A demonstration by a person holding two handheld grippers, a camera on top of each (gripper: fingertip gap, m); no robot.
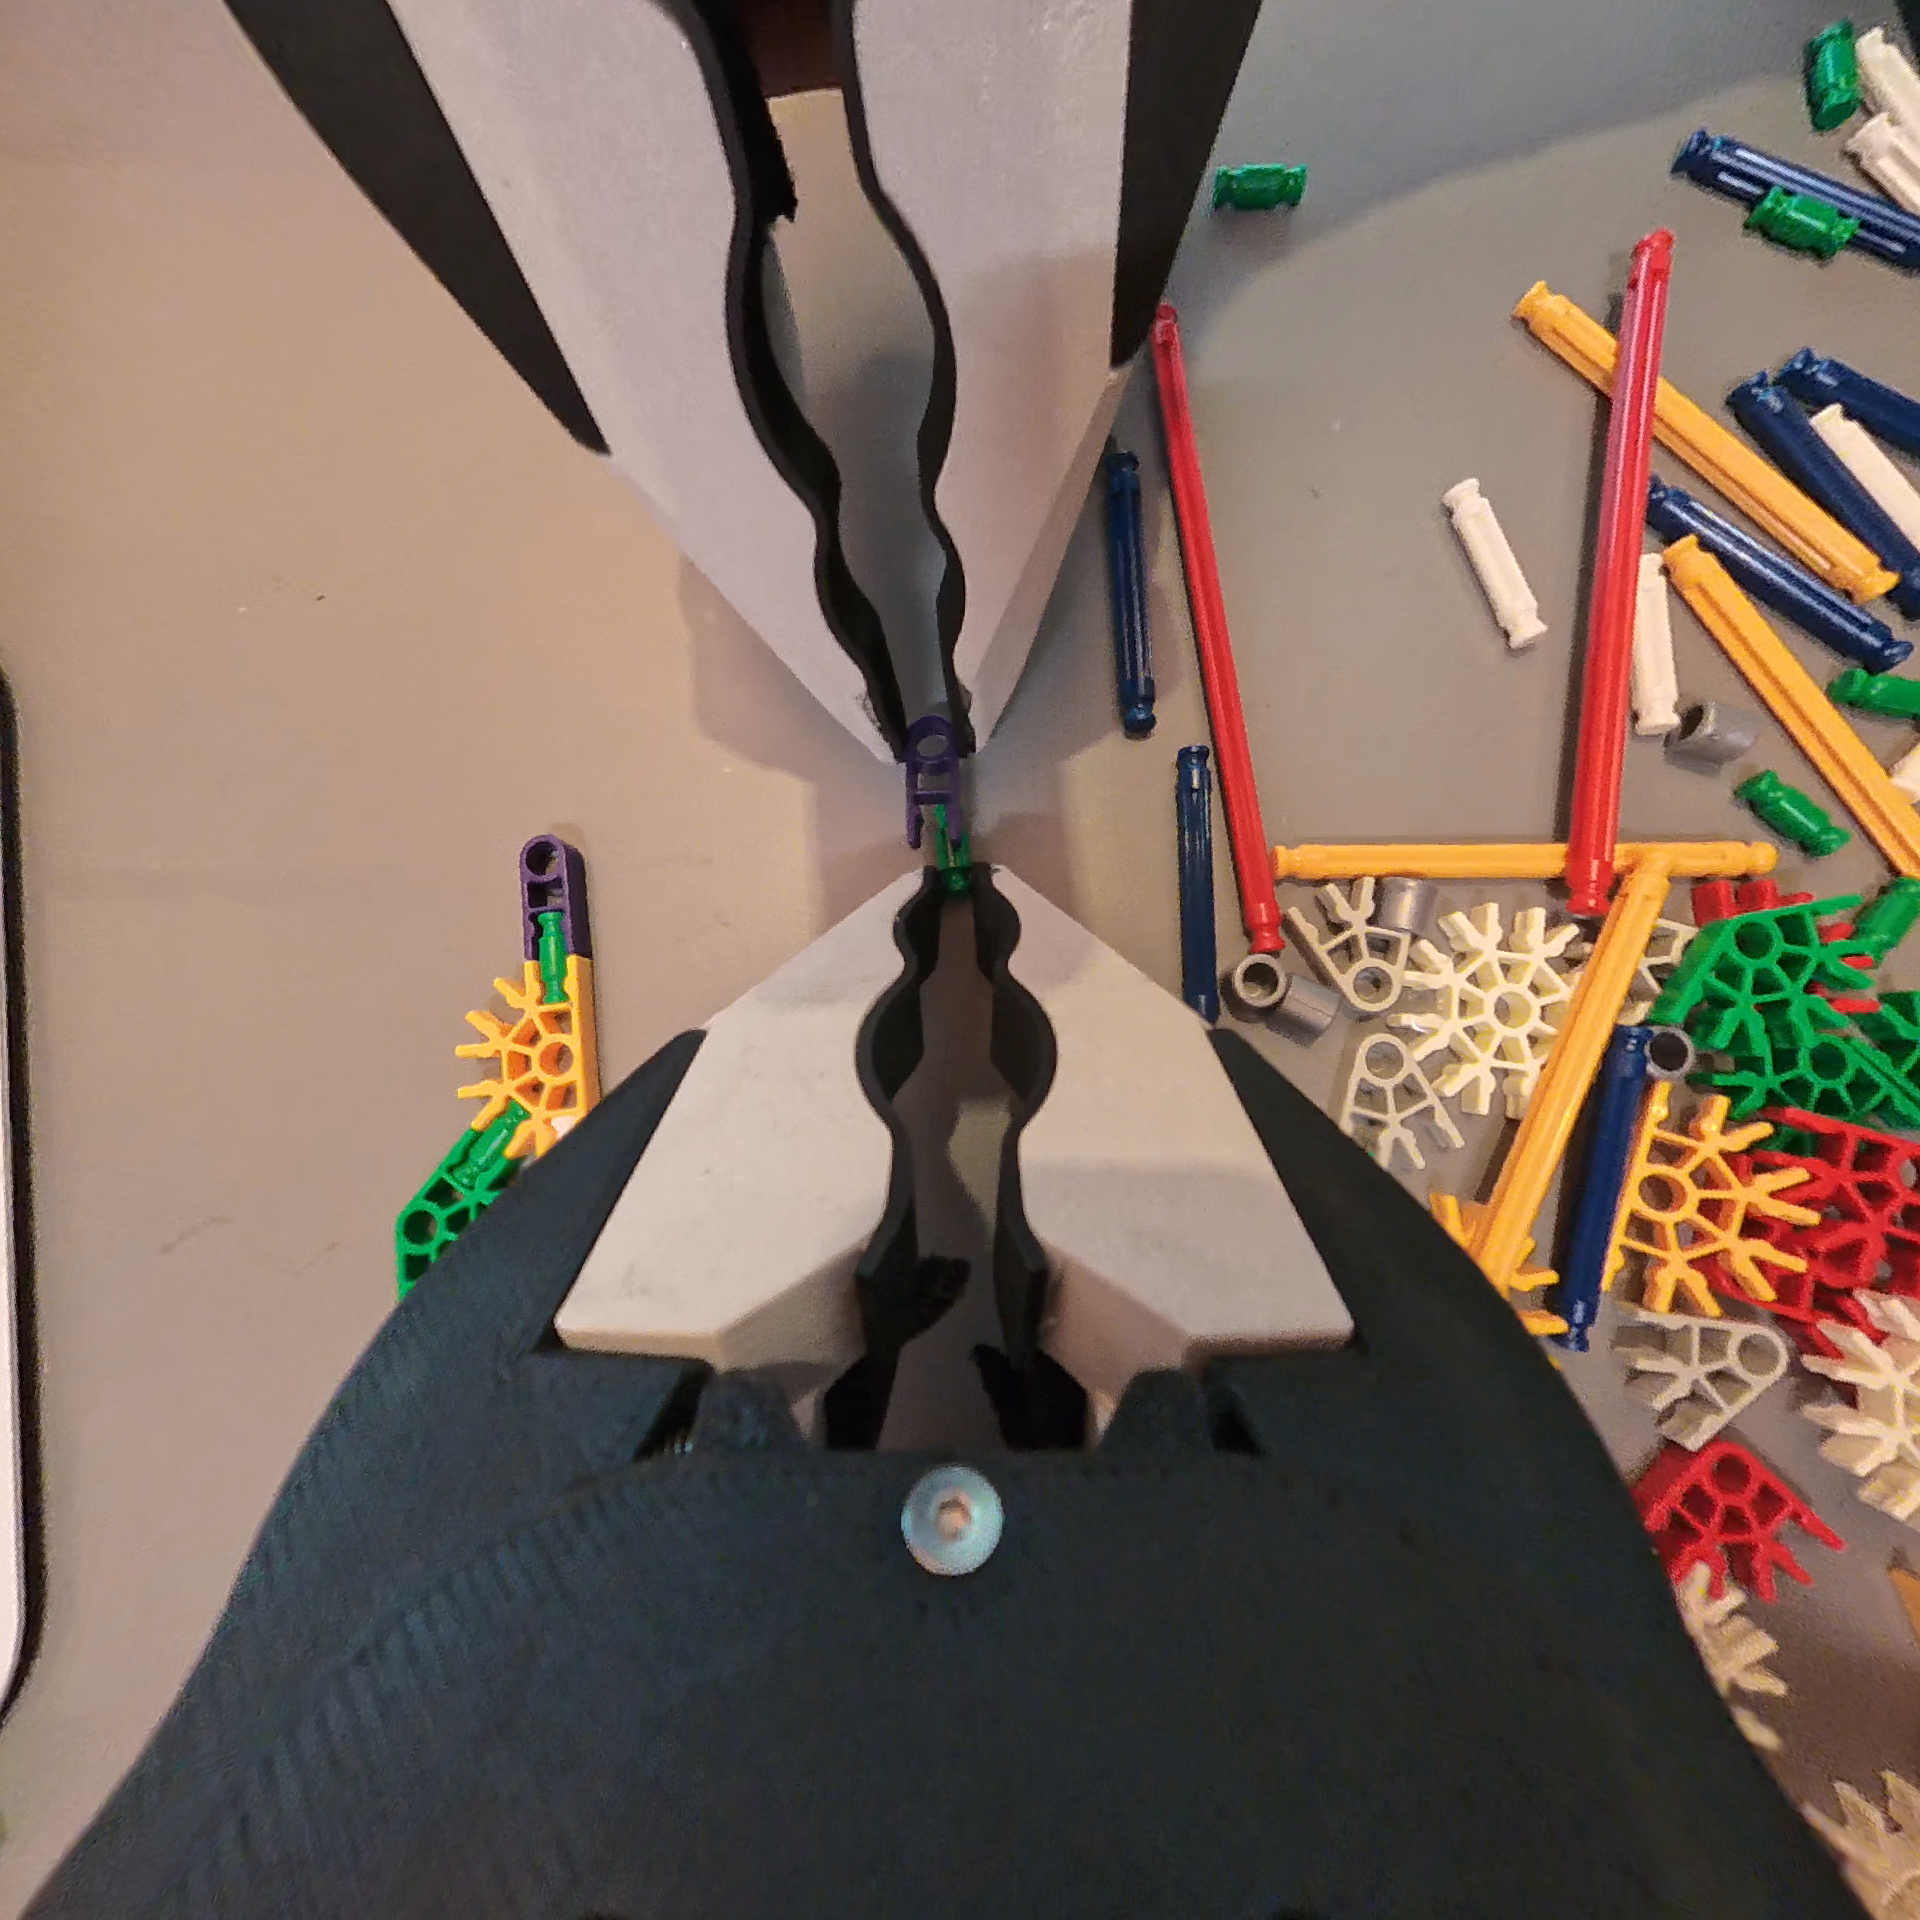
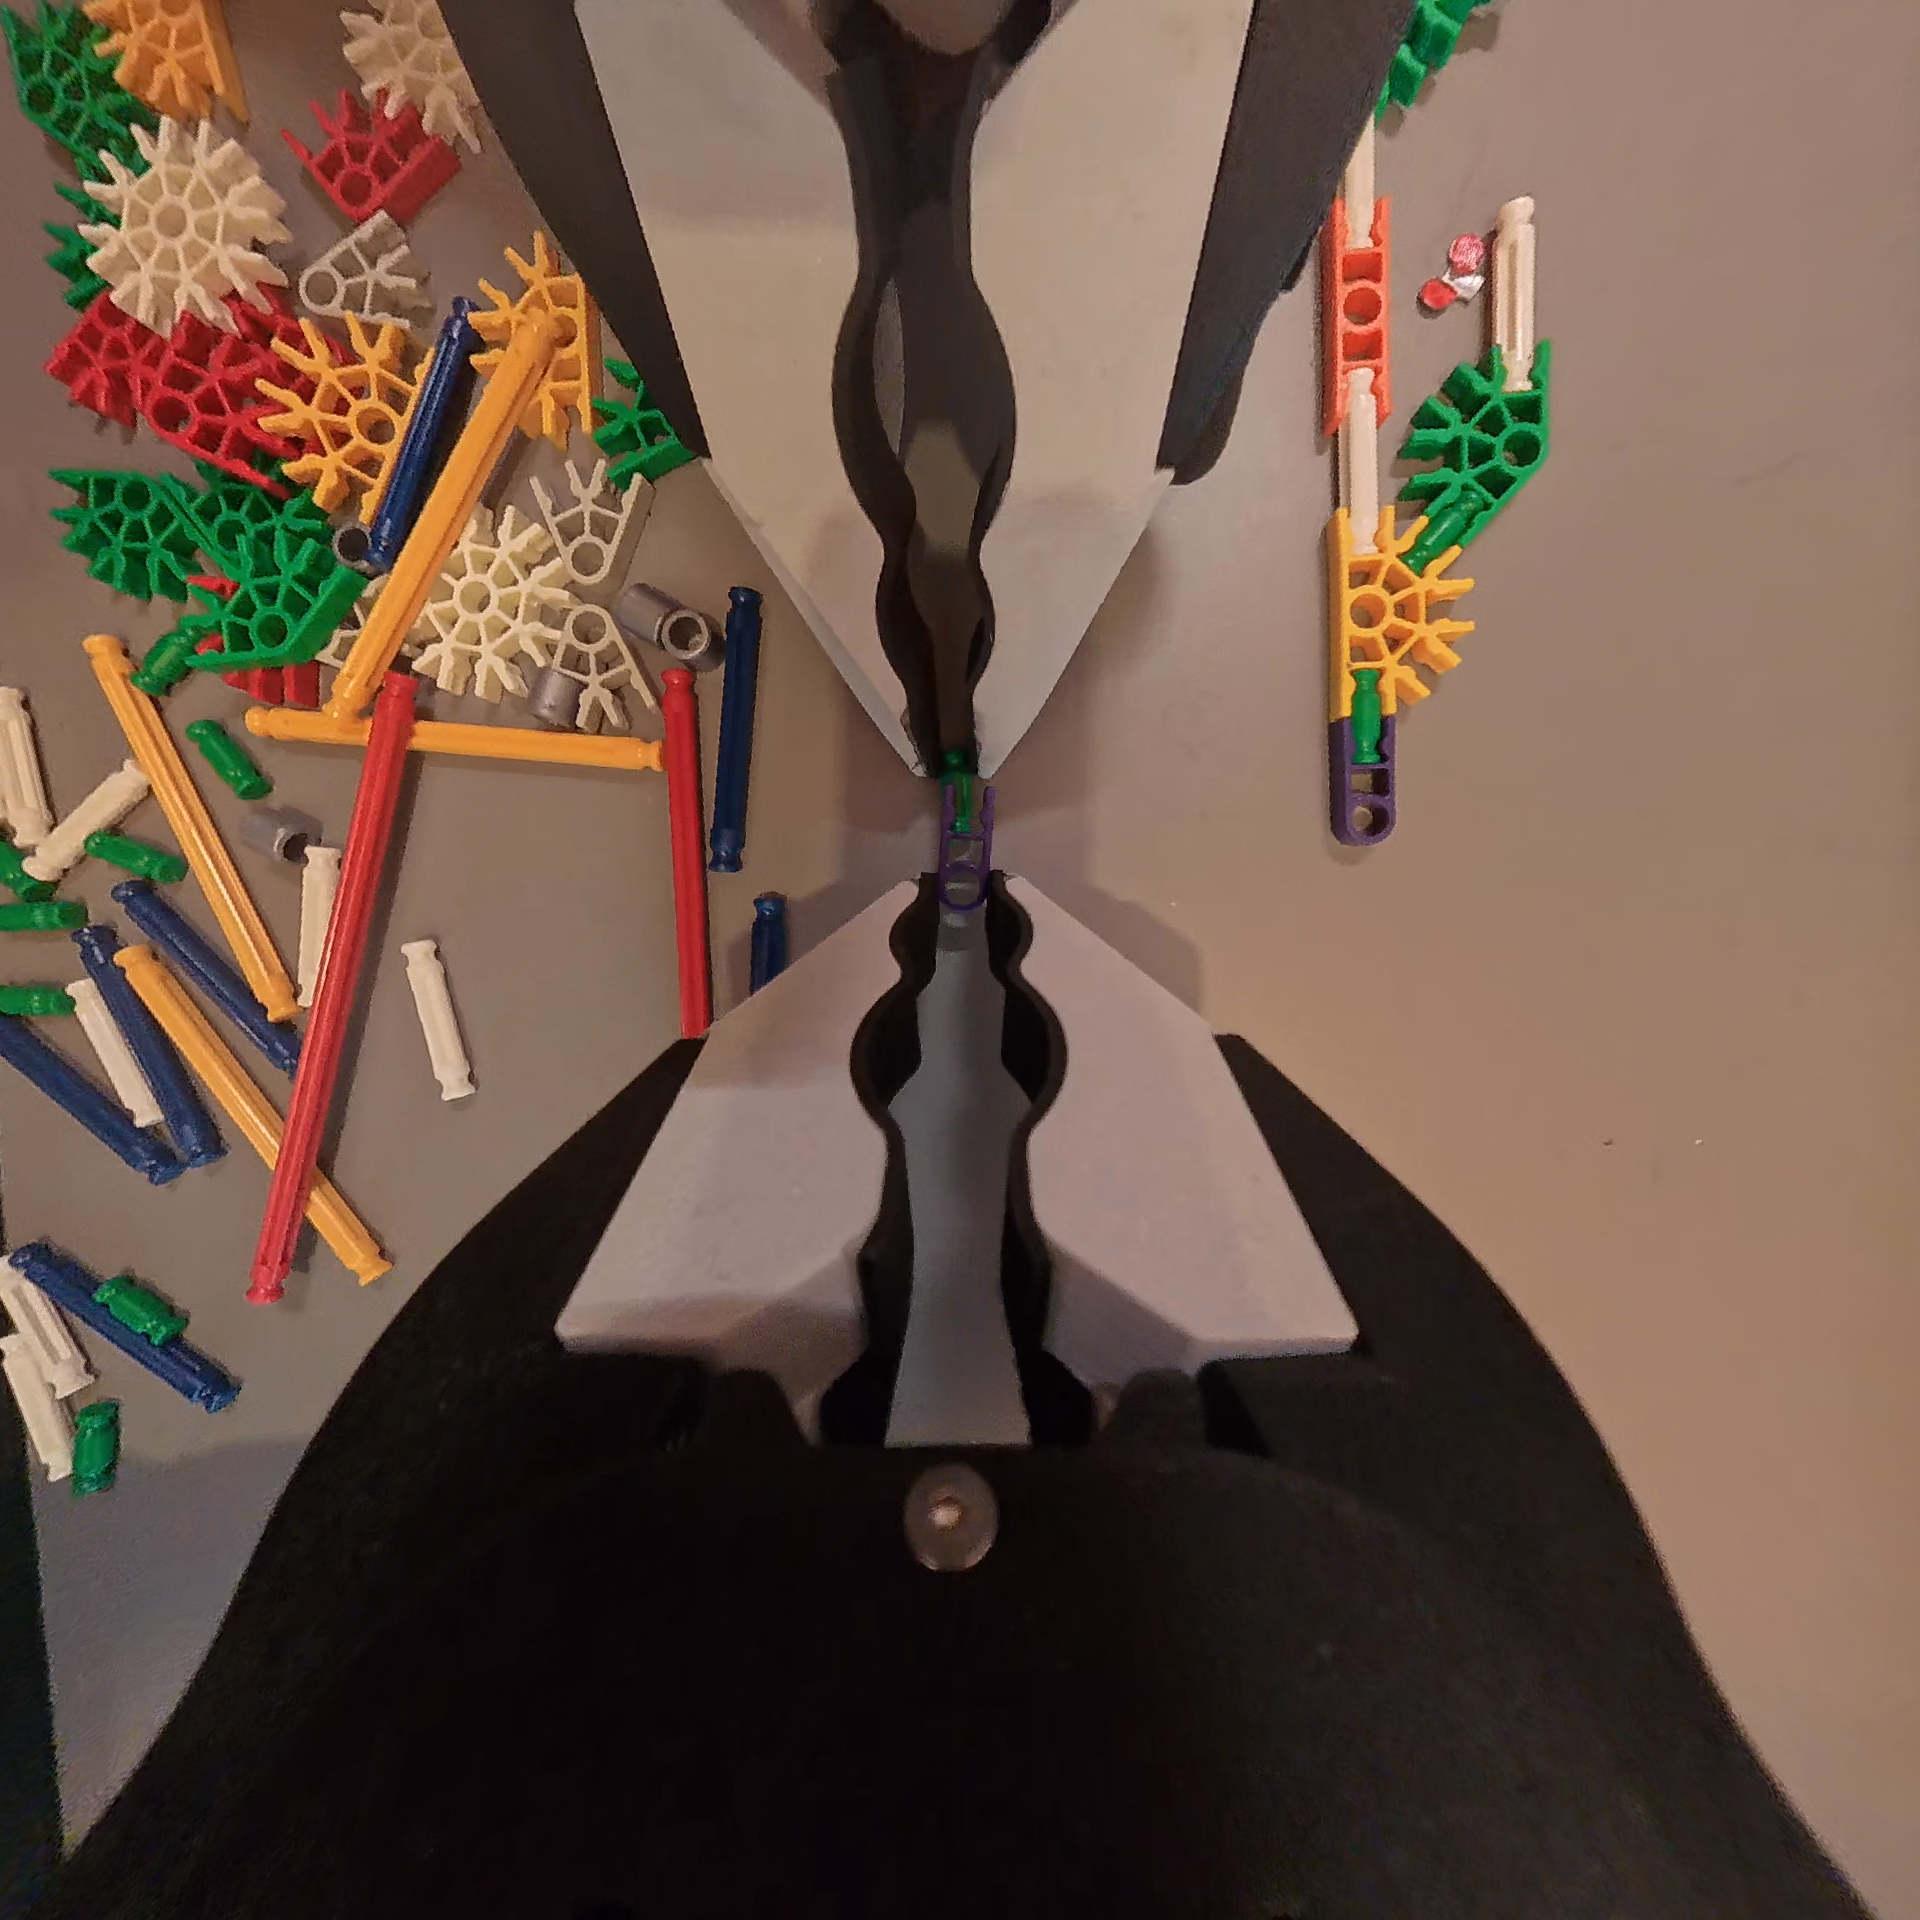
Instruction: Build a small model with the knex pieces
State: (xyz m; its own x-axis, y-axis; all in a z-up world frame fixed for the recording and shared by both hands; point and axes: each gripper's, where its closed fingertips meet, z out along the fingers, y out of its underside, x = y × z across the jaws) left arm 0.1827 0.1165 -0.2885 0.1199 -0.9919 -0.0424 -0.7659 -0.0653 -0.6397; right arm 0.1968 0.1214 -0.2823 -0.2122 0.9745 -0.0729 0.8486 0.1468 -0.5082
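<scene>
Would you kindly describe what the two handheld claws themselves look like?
Both look alike. The left claw and right claw each have a broad black ribbed plastic body with one round silver screw in the middle. Two pale grey wedge-shaped fingers taper to a point, each lined inside with a wavy black pad. No cables, markings or sleeves show.

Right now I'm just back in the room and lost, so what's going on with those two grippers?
The two grippers meet tip to tip above the grey table. The left gripper is shut on a short green plastic rod; the right gripper is shut on a small purple plastic connector. The rod sits in the connector's slot. A joined chain of coloured pieces lies alongside, a loose pile of rods and connectors opposite.
</scene>
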